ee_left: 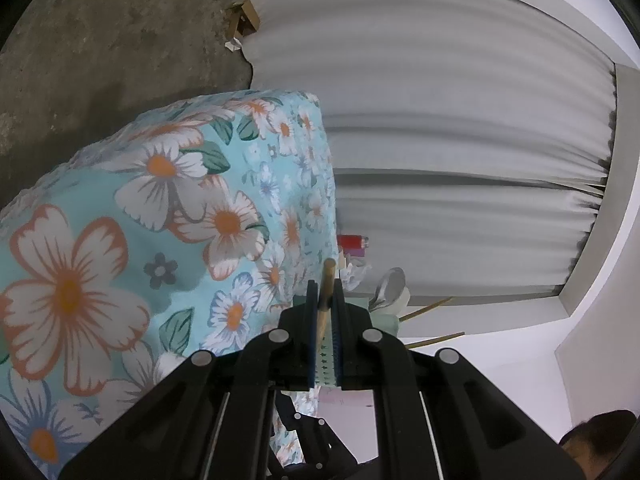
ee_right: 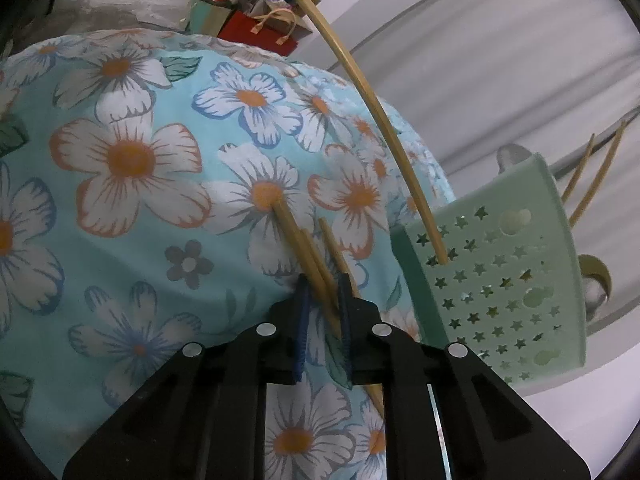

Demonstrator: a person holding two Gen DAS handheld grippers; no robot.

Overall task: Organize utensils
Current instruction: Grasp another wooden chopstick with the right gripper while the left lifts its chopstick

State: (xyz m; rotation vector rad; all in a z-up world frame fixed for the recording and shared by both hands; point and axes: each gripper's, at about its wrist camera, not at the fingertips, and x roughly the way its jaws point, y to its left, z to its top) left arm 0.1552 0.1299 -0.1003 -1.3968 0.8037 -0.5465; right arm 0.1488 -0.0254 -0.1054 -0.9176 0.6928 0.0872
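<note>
My left gripper (ee_left: 323,300) is shut on a single wooden chopstick (ee_left: 327,280) that points forward above the green utensil basket (ee_left: 390,322). A metal spoon (ee_left: 387,286) and more chopsticks stand in that basket. My right gripper (ee_right: 323,300) is shut on several wooden chopsticks (ee_right: 306,252), held over the floral cloth (ee_right: 132,184). The pale green basket (ee_right: 500,280) with star holes stands at the right of the right wrist view. A long chopstick (ee_right: 384,120) slants from above down toward its near rim. Two chopsticks (ee_right: 592,172) and a spoon stick out behind.
The table is covered by a turquoise floral cloth (ee_left: 120,240). A white pleated curtain (ee_left: 440,140) hangs behind. A red lighter (ee_left: 352,242) and crumpled paper lie past the basket. A red gift bag (ee_right: 260,32) and boxes sit beyond the table's far side.
</note>
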